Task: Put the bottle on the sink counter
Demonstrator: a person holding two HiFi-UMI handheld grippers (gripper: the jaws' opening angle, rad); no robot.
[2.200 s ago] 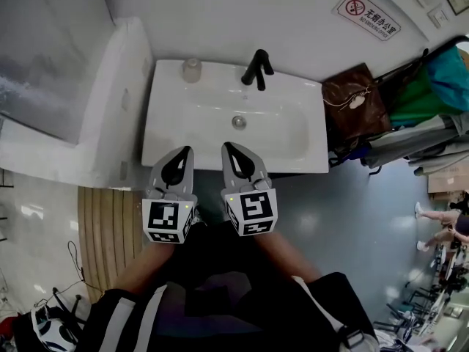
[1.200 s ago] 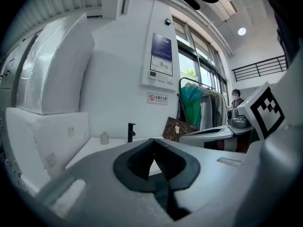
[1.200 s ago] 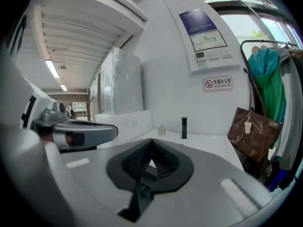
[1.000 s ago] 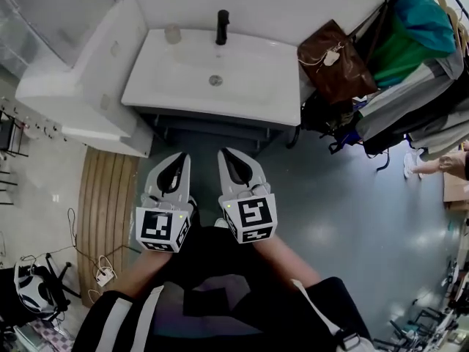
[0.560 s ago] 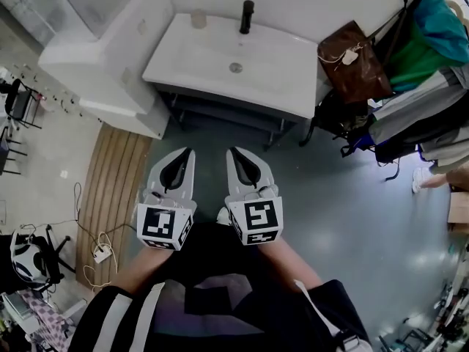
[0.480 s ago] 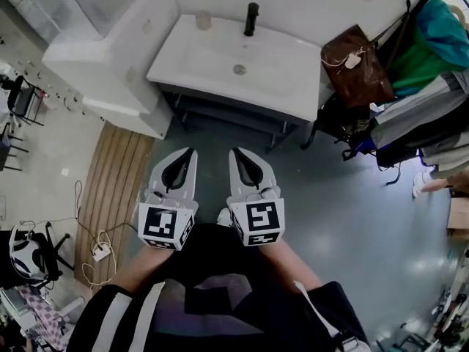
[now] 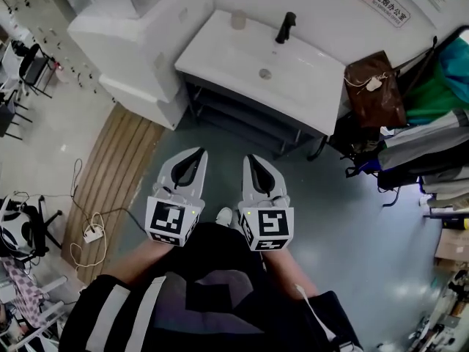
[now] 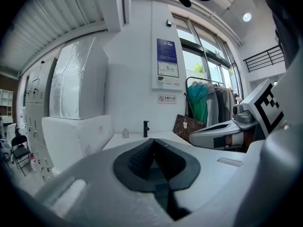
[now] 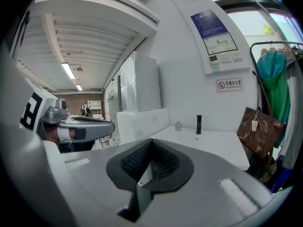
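Backing away now. Since the earlier look, when both grippers hung over the sink's front edge, the person has stepped off, and the sink counter (image 7: 220,50) now sits far up the head view with bare grey floor (image 7: 220,134) between it and the tools. Left gripper (image 7: 195,156) and right gripper (image 7: 256,161) ride side by side, both aimed toward the basin. Each gripper view shows its 2 dark pads pressed together with nothing between them. So where's the bottle (image 7: 239,19)? It's small, pale and upright on the counter's back corner, just left of the black faucet (image 7: 286,26) — well apart from both grippers. That reads as a finished placement: jaws closed because there's nothing left to carry, and hands tucked close for the retreat.
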